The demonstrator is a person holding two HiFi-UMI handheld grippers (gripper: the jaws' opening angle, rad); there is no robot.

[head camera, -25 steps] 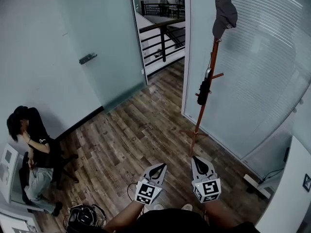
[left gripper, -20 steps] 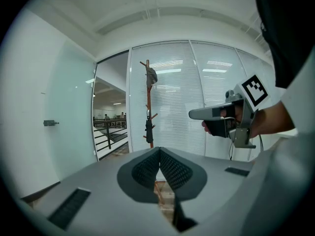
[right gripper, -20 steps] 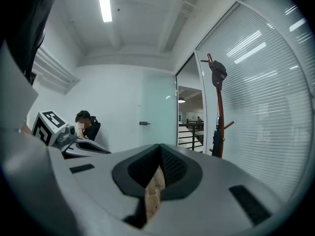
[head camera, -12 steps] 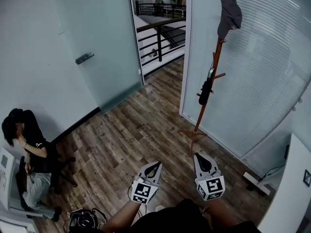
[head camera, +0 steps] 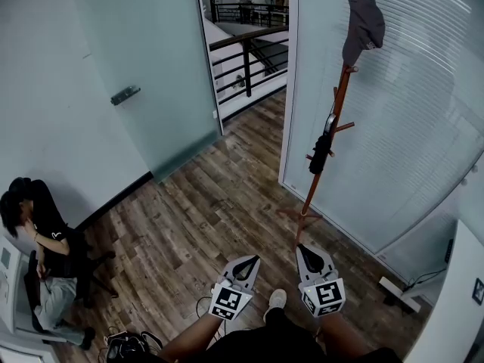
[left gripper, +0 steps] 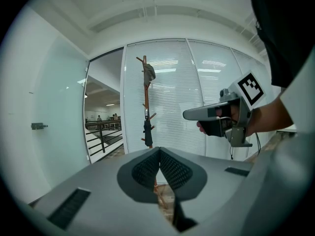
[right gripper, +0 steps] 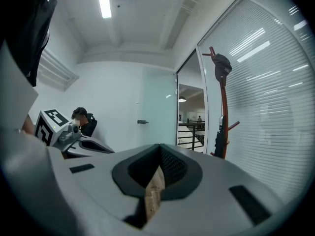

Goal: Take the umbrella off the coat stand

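Head view
- Floor [head camera: 204, 203]: dark wood planks with a streaked grain.
- Coat stand [head camera: 338, 104]: a thin reddish-brown pole with short upturned pegs. It stands at the right edge of the floor, against a glass wall with horizontal blinds [head camera: 416, 104].
- Umbrella [head camera: 320, 154]: black, folded to a slim roll. It hangs upright from a peg about halfway up the pole.
- Cap [head camera: 364, 26]: soft grey cloth drooping from a peg near the top of the stand.
- Left gripper [head camera: 252, 259]: grey wedge shape with a marker cube at the rear. Its jaws are closed to a point and it is well short of the stand.
- Right gripper [head camera: 302, 247]: same build, jaws closed, nothing between them.
- Seen only here: a person [head camera: 47, 237] seated at the left edge, and the stand's splayed feet.

Left gripper view
- Jaws: ribbed black pads pressed together, with nothing between them.
- Umbrella [left gripper: 147, 132]: straight ahead on the pole, beside a bright doorway with a black railing [left gripper: 101, 134].
- Seen only here: the right gripper from the side, with a hand on its grip.

Right gripper view
- Jaws: the pad tips meet and nothing is gripped. Wood floor shows through the slot below them.
- Umbrella [right gripper: 219, 138]: to the right of the jaws, against the blinds.
- Seen only here: a small metal door handle [right gripper: 142, 122] on the frosted glass door.
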